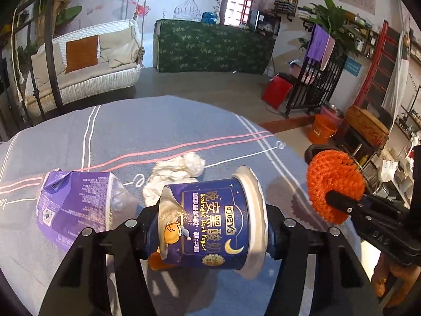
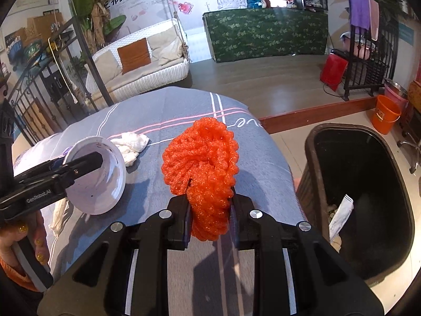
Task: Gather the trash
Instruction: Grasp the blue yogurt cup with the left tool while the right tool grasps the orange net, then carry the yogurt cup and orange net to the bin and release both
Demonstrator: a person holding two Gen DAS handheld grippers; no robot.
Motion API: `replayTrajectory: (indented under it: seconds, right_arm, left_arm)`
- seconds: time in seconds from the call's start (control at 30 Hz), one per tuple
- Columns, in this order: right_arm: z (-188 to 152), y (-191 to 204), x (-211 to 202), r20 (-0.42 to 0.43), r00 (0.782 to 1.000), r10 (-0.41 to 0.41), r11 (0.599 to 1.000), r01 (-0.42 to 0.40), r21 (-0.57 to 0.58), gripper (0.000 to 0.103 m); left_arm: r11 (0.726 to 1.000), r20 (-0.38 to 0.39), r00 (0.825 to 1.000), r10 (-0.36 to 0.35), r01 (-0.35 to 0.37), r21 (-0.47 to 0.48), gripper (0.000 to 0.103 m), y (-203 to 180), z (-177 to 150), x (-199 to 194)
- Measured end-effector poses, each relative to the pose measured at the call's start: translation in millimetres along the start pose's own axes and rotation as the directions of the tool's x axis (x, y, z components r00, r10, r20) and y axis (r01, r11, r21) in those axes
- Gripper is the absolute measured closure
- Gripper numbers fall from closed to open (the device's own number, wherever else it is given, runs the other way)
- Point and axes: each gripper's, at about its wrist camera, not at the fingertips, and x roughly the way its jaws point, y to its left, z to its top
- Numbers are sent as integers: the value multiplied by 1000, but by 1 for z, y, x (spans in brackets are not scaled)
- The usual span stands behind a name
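My left gripper [image 1: 210, 226] holds the dark-blue paper yogurt cup [image 1: 210, 221] sideways, its base against one pad and its white rim against the other, lifted just above the grey striped tablecloth [image 1: 163, 123]. My right gripper [image 2: 210, 210] is pinched narrow on the orange foam fruit net [image 2: 202, 168], which bulges up past the fingertips.

The cup worries me most. An end-to-end hold on a light cup with a flared rim can let it pivot or pop free if I swing fast, and any yogurt left inside could drip on the cloth. The net is springy and may work loose from a shallow pinch.

In the right wrist view the dark plastic bin [image 2: 360, 197] stands beside the table at three o'clock, with a wrapper already inside. Both loads must cross the table edge to reach it, and my two tools sit close enough to knock together.

Still lying on the cloth are the crumpled white tissue [image 1: 179, 173] at twelve o'clock of the cup and the crushed purple-labelled plastic bottle [image 1: 76, 205] at nine o'clock.
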Motion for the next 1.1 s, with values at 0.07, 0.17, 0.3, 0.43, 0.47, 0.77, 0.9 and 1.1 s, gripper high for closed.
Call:
replayTrajectory:
  seconds: [0.07, 0.17, 0.3, 0.43, 0.47, 0.77, 0.9, 1.1]
  right_arm:
    - [-5, -3, -8, 10, 1000, -20, 1000, 20, 1, 80]
    - [-11, -11, -18, 20, 999, -31, 999, 31, 21, 80]
    - [-21, -27, -35, 45, 996, -83, 996, 81, 43, 80]
    - [-30, -51, -52, 73, 989, -131, 989, 125, 83, 80]
    - [-32, -57, -55, 78, 987, -141, 987, 134, 93, 80]
    - [-40, -118, -70, 90, 954, -287, 946, 267, 182, 80]
    - [-38, -146, -59, 66, 941, -333, 929, 315, 195, 80]
    - [-34, -174, -23, -5, 937, -350, 915, 343, 211, 79]
  left_arm:
    - [1000, 7, 1000, -20, 20, 6, 44, -9, -2, -4]
    - [999, 14, 999, -49, 49, 15, 44, -25, -5, -6]
    - [995, 15, 995, -95, 95, 30, 44, -48, -10, -5]
    - [988, 22, 989, -147, 145, 58, 44, -73, -12, -3]
    - [985, 20, 987, -161, 159, 63, 44, -78, -12, -3]
    - [954, 1, 966, -259, 255, 158, 44, -140, -14, 13]
    - [942, -10, 959, -284, 281, 183, 44, -158, -17, 16]
    - [929, -36, 953, -302, 303, 214, 44, -175, -17, 26]
